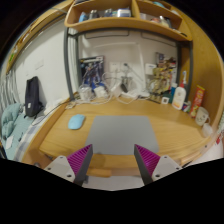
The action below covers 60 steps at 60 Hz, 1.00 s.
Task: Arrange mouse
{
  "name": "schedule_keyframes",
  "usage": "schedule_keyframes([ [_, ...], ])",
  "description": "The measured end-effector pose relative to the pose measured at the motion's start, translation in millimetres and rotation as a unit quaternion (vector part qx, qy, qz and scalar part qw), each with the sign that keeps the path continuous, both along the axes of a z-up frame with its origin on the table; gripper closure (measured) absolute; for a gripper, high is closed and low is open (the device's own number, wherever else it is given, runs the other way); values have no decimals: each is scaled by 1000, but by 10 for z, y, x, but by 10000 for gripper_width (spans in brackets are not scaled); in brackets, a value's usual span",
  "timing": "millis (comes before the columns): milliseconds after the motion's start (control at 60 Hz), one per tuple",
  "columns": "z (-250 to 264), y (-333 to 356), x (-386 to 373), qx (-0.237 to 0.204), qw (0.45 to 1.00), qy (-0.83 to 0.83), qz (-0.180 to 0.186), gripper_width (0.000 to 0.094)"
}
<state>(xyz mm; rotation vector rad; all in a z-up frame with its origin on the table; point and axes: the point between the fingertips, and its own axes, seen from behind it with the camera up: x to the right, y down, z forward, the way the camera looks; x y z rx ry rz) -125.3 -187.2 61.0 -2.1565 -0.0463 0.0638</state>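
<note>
My tongs [114, 161] hang wide open and empty, the mouse [76, 122] far-left beside the grey mat [123, 135] on the worktop [172, 133].

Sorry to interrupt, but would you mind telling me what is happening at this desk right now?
A person is holding a handheld tool above the near edge of a wooden desk. Its two fingers are open and hold nothing. A grey mouse pad lies just ahead of them, and a light blue mouse sits on the desk beside the pad's left edge, not on it. The tool has not yet reached the mouse. Bottles and other clutter stand along the back of the desk, under a shelf.
</note>
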Motion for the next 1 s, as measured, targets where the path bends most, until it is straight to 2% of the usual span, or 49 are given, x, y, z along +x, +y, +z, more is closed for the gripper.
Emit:
schedule_keyframes([
  [167, -314, 274, -930, -27, 998, 15, 46, 98],
  [267, -400, 554, -1322, -38, 998, 13, 55, 91],
  [467, -555, 1237, -1815, -51, 997, 15, 49, 93],
  [667, -728, 1717, -1987, -65, 997, 9, 34, 107],
  [750, -752, 1826, -1951, -66, 998, -4, 21, 184],
  [800, -759, 1860, -1902, -65, 998, -15, 11, 277],
  [833, -771, 1868, -1906, -63, 998, -13, 6, 390],
  [917, -767, 1887, -1925, -56, 998, -7, 2, 434],
  [1000, -757, 1866, -1913, -52, 999, 1, 4, 521],
])
